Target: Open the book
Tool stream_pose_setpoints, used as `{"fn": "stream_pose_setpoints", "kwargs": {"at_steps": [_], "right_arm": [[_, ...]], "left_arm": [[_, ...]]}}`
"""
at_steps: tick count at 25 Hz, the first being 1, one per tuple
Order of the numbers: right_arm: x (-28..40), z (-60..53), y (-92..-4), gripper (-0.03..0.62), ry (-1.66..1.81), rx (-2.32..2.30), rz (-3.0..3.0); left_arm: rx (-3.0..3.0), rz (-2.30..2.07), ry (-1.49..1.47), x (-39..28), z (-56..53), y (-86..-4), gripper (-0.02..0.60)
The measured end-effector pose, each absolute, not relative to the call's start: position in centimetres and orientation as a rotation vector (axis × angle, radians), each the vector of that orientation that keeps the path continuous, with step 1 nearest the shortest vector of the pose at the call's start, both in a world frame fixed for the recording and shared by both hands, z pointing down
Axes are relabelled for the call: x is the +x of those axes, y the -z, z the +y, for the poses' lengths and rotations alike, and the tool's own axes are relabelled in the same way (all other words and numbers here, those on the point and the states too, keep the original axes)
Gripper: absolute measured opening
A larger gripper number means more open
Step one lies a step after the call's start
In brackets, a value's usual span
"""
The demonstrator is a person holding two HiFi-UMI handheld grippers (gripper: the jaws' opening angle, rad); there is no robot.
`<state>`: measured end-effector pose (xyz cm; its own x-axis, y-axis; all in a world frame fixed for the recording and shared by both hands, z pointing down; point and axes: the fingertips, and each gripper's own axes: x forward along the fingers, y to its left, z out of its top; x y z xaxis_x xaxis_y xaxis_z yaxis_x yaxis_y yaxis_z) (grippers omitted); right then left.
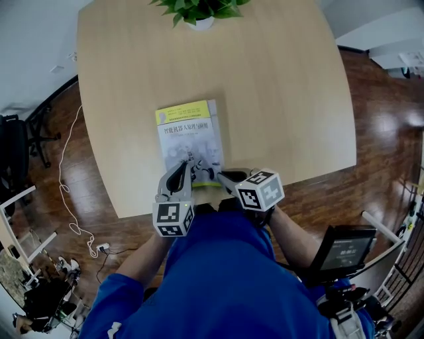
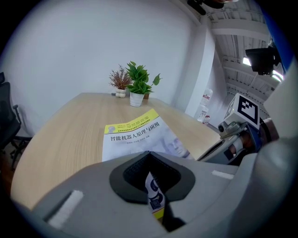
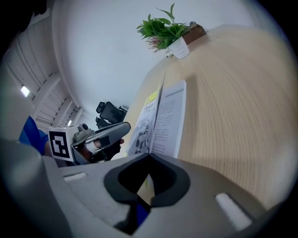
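Observation:
A thin book (image 1: 189,136) with a yellow band on its white cover lies near the front edge of the wooden table (image 1: 278,86). My left gripper (image 1: 187,161) sits at the book's near left corner; in the left gripper view its jaws (image 2: 149,155) are shut on a slip of the printed near edge. At the near right corner, my right gripper (image 1: 222,175) is shut on the thin cover edge. In the right gripper view the cover (image 3: 144,121) stands lifted a little off a text page (image 3: 170,116), just beyond the closed jaws (image 3: 149,158).
A potted plant (image 1: 199,10) stands at the table's far edge. A screen on a stand (image 1: 344,250) is at the person's right, a black chair (image 1: 16,149) and a white cable (image 1: 66,192) on the wooden floor to the left.

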<state>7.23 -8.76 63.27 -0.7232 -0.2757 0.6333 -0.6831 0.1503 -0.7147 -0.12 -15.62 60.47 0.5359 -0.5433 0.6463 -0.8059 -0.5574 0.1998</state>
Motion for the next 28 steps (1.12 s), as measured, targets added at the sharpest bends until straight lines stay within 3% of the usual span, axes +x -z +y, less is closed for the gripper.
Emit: {"fn": "stream_pose_setpoints", "kwargs": {"at_steps": [28], "right_arm": [[-1.9, -9.0, -52.2, 0.005, -1.327, 0.766, -2.325]], "left_arm": [[2.268, -1.290, -0.567, -9.4, -13.8, -55.3, 0.006]]}}
